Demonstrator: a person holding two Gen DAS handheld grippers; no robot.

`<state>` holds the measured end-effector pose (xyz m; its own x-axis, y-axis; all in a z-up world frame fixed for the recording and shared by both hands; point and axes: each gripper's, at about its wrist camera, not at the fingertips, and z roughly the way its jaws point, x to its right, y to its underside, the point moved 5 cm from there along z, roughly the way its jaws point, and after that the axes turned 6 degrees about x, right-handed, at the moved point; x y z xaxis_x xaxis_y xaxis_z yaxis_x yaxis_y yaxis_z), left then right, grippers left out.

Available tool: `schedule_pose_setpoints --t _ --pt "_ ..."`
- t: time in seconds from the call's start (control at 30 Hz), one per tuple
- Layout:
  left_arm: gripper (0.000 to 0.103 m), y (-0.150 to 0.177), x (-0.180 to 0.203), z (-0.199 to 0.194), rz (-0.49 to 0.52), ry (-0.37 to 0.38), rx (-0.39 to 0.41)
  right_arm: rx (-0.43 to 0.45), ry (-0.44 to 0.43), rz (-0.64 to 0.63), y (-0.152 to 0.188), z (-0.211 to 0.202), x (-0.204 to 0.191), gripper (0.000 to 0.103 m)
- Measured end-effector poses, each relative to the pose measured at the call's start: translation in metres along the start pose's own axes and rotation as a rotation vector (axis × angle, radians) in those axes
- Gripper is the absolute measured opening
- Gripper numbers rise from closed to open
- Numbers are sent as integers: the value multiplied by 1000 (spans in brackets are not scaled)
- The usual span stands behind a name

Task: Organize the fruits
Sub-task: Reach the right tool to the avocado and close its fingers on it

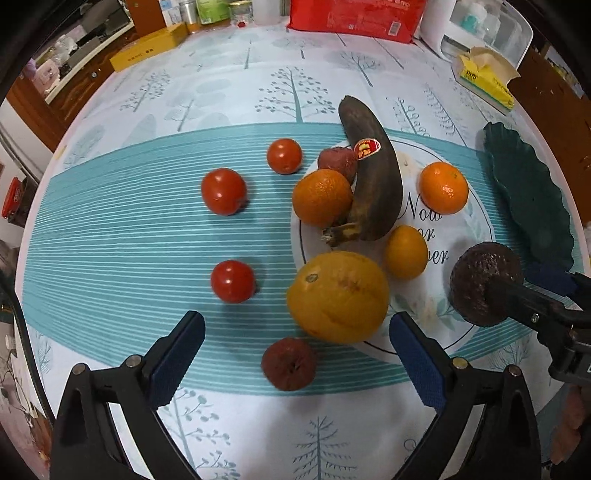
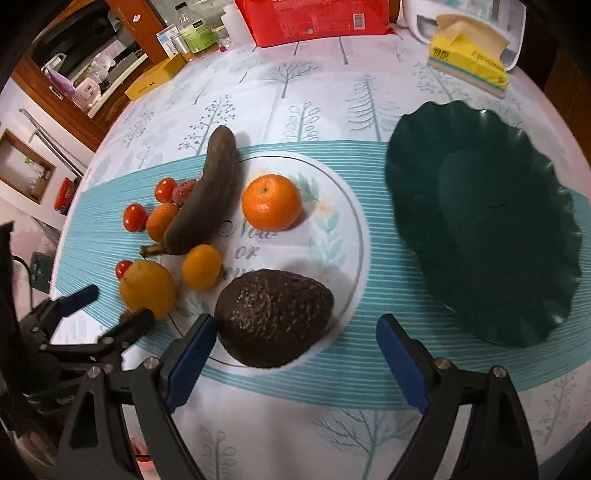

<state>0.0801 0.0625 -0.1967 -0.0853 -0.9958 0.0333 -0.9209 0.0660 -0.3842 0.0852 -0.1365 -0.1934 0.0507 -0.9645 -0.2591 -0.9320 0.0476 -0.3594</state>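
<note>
Fruit lies on the tablecloth: a dark banana (image 1: 373, 173), a large orange (image 1: 338, 297), smaller oranges (image 1: 443, 188), three tomatoes (image 1: 223, 191), a wrinkled red fruit (image 1: 289, 363) and a dark avocado (image 2: 273, 315). My left gripper (image 1: 297, 354) is open above the red fruit, just before the large orange. My right gripper (image 2: 293, 349) is open, its left pad (image 2: 192, 350) touching the avocado (image 1: 484, 284). An empty dark green dish (image 2: 484, 218) lies right of the fruit.
A tissue box (image 2: 469, 62), a red package (image 2: 317, 18), a yellow box (image 1: 151, 46), bottles (image 2: 195, 33) and a white appliance (image 1: 476, 26) stand along the far table edge. Cabinets lie beyond at the left.
</note>
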Motion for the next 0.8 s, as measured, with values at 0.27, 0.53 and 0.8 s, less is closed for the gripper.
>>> schedule_pose_setpoints --t 0.27,0.53,0.8 --pt "97 -6 8 14 26 20 -21 -57 -62 18 -1 18 -6 89" --pt "97 -9 11 18 51 10 -20 -107 -122 42 6 27 -2 85" --pt "90 -7 13 24 41 32 -45 -136 -173 -13 13 25 -7 70"
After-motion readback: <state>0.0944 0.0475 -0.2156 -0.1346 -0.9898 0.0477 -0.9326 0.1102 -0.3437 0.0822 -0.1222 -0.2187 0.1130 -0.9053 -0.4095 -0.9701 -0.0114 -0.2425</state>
